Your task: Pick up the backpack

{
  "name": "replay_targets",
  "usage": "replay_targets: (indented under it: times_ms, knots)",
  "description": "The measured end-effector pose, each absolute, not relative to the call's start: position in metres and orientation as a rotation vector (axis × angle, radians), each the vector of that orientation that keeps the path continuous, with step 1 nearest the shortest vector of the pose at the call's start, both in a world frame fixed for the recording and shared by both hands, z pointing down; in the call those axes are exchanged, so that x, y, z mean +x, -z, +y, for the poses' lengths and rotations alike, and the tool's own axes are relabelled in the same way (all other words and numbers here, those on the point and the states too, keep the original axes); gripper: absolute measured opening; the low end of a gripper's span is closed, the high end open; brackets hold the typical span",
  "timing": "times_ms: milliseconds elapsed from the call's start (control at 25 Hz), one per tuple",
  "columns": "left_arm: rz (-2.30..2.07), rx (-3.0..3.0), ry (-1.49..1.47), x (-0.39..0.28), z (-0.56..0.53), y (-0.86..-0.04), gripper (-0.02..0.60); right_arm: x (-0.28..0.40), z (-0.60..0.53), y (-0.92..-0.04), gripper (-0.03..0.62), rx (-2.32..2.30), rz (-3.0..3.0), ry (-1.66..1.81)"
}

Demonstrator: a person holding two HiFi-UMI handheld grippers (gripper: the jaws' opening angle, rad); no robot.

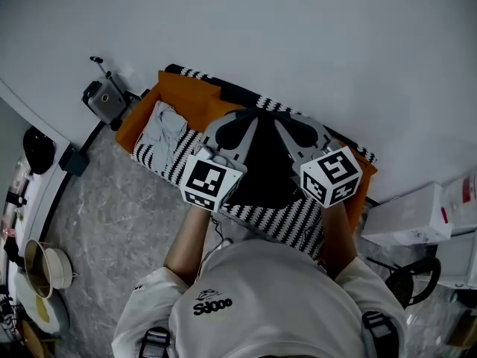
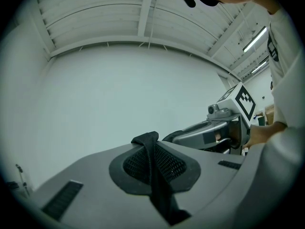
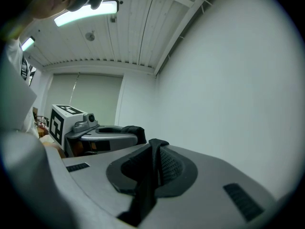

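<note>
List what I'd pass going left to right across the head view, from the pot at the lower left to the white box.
pot → grey device on a stand → grey cushion → left gripper → backpack → right gripper → white box

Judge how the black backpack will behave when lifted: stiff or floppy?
Probably floppy: the backpack sags between the left gripper and right gripper. The strap creases flat between closed jaws, so slipping seems unlikely.
</note>
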State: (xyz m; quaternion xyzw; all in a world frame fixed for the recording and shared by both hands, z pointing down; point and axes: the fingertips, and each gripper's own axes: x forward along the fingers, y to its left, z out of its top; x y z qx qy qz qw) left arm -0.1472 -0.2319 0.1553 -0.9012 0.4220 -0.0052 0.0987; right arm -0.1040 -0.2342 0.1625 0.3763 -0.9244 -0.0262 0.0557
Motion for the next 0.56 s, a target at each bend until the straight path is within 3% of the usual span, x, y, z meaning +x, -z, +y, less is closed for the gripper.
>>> replay_targets:
  times_ms: [560]
  knots:
    - [1.25, -2.69, 0.024, -0.149, -0.229, -0.169, 0.04, -0.108, -0.23, -0.177, 0.052, 1.117, -2.788, 0.058]
